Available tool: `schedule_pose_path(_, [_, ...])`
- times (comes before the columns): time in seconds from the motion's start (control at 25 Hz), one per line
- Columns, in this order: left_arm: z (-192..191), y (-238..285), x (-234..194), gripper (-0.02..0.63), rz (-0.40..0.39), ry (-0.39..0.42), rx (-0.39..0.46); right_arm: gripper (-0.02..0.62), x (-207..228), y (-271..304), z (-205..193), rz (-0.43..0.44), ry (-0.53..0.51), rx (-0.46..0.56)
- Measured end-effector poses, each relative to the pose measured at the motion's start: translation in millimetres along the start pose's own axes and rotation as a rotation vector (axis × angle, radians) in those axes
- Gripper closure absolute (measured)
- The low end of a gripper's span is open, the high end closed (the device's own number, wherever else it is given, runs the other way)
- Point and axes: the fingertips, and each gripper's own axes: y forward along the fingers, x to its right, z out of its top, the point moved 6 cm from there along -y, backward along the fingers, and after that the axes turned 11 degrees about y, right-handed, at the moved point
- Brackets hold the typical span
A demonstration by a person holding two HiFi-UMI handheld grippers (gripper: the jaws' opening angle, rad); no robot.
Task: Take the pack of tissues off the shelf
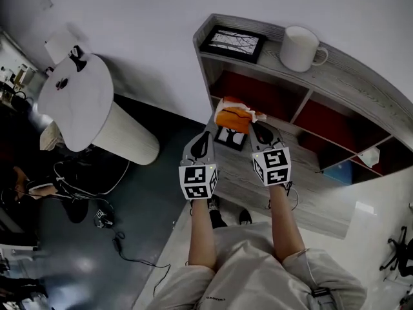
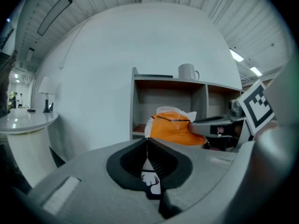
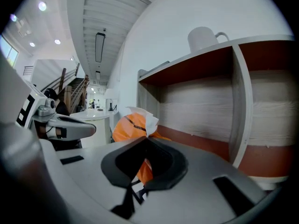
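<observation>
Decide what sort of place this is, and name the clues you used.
Probably an office or lab room: a grey cubby shelf with a mug and framed picture on top, a round white table, and loose cables on the dark floor.

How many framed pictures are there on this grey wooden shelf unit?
2. One black-framed picture lies flat on top, beside the white mug; a smaller one lies on the lower grey wooden ledge, partly hidden by the orange tissue pack. Compartments may hide more.
</observation>
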Motion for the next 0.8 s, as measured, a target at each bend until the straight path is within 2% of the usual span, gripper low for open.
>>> schedule_pose_path(0.16, [-15.1,-15.2,3.5,0.595,0.027,-0.008,-0.033,0.577,-3.1,-7.6,-13.4,0.013,0.016,-0.020])
schedule_pose_path(0.44, [-18.9,-52.6,-0.5,0.595,0.103,-0.007,-0.036,0.577,-28.3,-10.1,-31.6,0.083,0.011,-0.053])
schedule_pose_path(0.8, [-22.6,-84.8,17.5,0.595,0.128,0.009,-0.042,0.577,-46.8,-28.3,-49.7,0.145,0.027,-0.081])
